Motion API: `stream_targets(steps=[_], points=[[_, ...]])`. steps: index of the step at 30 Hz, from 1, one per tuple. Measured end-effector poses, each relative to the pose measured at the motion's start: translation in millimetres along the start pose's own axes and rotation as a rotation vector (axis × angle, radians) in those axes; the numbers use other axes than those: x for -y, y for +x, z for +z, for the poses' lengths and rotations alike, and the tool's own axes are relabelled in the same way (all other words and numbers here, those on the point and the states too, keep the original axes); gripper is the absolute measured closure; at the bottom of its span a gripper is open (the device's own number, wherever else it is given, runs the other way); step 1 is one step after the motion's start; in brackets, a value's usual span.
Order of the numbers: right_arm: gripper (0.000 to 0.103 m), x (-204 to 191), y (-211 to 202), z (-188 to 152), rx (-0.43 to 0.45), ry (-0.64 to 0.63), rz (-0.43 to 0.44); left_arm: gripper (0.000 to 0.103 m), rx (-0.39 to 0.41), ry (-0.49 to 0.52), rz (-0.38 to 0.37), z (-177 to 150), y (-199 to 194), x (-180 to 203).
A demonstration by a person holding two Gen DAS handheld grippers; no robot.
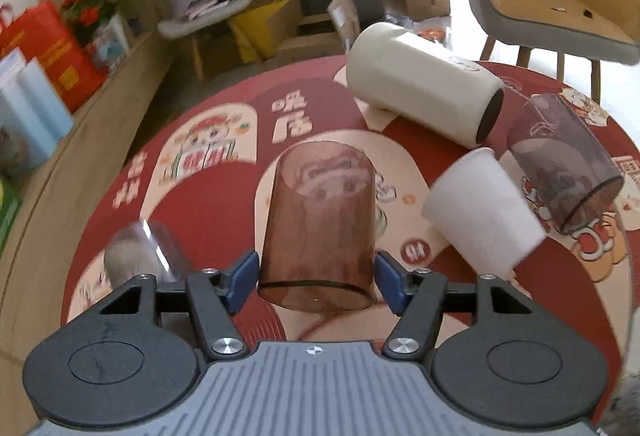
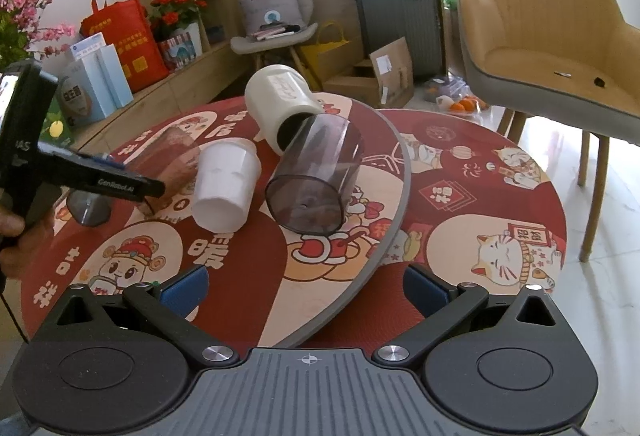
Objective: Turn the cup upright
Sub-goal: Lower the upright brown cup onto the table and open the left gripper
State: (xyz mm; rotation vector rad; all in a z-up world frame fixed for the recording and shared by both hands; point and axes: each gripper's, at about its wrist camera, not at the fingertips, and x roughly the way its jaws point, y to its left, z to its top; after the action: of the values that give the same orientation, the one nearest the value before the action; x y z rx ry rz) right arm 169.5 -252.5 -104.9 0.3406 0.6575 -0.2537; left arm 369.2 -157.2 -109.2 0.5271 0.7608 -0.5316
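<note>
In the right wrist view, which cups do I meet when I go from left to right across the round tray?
Small grey cup → brown translucent cup, between the pads of the left hand-held gripper → white cup → grey translucent cup. The cream cup lies behind, overlapping, so it is left out.

This looks like a home living or dining room. A round table (image 2: 480, 195) with a red festive cartoon cloth fills the middle. At two o'clock stands a padded tan armchair (image 2: 560, 35); at eleven o'clock a low wooden shelf (image 2: 192, 75) holds red potted flowers (image 2: 176, 5), a red gift bag (image 2: 120, 35) and boxed goods. Cardboard boxes (image 2: 384, 75) and a dark paper bag (image 2: 400, 15) sit on the floor at twelve.
</note>
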Motion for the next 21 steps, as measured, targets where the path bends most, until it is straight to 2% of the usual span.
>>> stream_targets(steps=[6, 8, 9, 10, 11, 12, 14, 15, 18, 21], points=[[0.000, -1, -4, -1, 0.010, 0.001, 0.008, 0.037, -0.033, -0.011, -0.041, -5, -11, 0], [0.000, 0, -4, 0, 0.010, 0.004, 0.008, 0.030, -0.025, -0.016, -0.033, -2, -6, -3], [0.000, 0, -4, 0, 0.011, 0.005, 0.009, 0.020, -0.015, -0.015, -0.018, -2, -5, -3], [0.000, 1, -4, 0, 0.012, 0.005, 0.010, 0.015, -0.003, -0.014, 0.002, -2, -2, -3], [0.000, 1, -4, 0, 0.011, 0.005, 0.009, 0.015, 0.003, -0.015, 0.012, -1, 1, -2], [0.000, 2, -3, 0, 0.010, 0.006, 0.008, 0.016, -0.004, -0.021, 0.004, 0, 5, -2], [0.000, 4, -3, 0, 0.006, 0.014, 0.008, 0.033, -0.028, -0.049, -0.036, 1, 12, -1], [0.000, 4, -3, 1, 0.009, 0.016, 0.008, 0.036, -0.035, -0.064, -0.042, 1, 13, 0], [0.000, 4, -4, 1, 0.013, 0.015, 0.007, 0.036, -0.032, -0.058, -0.010, -3, 10, 8], [0.000, 5, -4, 1, 0.010, 0.020, 0.009, 0.036, -0.048, -0.105, 0.012, -11, 0, 13]])
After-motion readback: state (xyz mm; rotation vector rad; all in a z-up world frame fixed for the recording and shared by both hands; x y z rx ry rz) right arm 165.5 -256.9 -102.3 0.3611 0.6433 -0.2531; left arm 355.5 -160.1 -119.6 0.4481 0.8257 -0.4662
